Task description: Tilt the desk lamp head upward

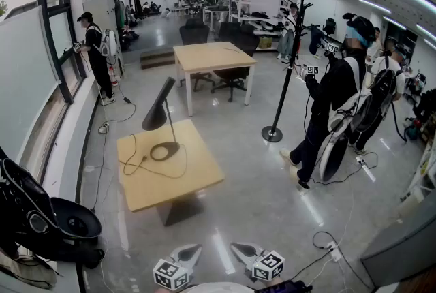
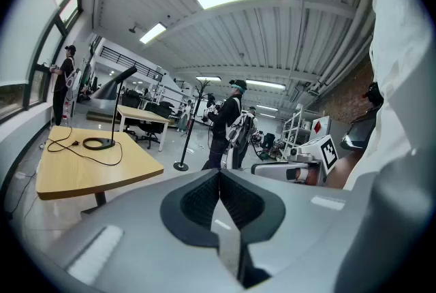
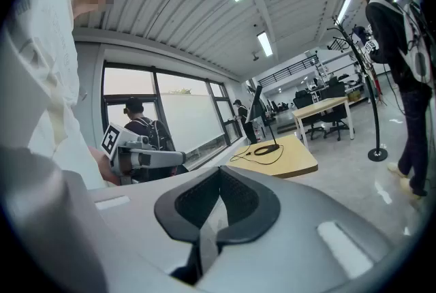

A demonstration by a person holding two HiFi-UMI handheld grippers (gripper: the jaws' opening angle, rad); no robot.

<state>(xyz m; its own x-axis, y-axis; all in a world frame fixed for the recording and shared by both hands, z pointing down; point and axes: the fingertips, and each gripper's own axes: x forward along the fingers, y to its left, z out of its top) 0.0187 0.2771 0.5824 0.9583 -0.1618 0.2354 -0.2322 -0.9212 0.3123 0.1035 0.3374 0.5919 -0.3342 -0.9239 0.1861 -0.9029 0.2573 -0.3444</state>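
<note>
Ahead, the black desk lamp with a cone head stands on the light wooden table, well apart from the left tool and right tool, both closed on nothing, so a hurried push with shut jaws could, I think, tip the lamp over.

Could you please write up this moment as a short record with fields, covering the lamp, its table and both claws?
Desk lamp: black, standing on the wooden table, head angled downward
Cord: loops across the tabletop beside the lamp
Left claw: shut, empty, well short of the lamp
Right claw: shut, empty, also away from the lamp
Task step: lamp head not yet tilted up
</note>
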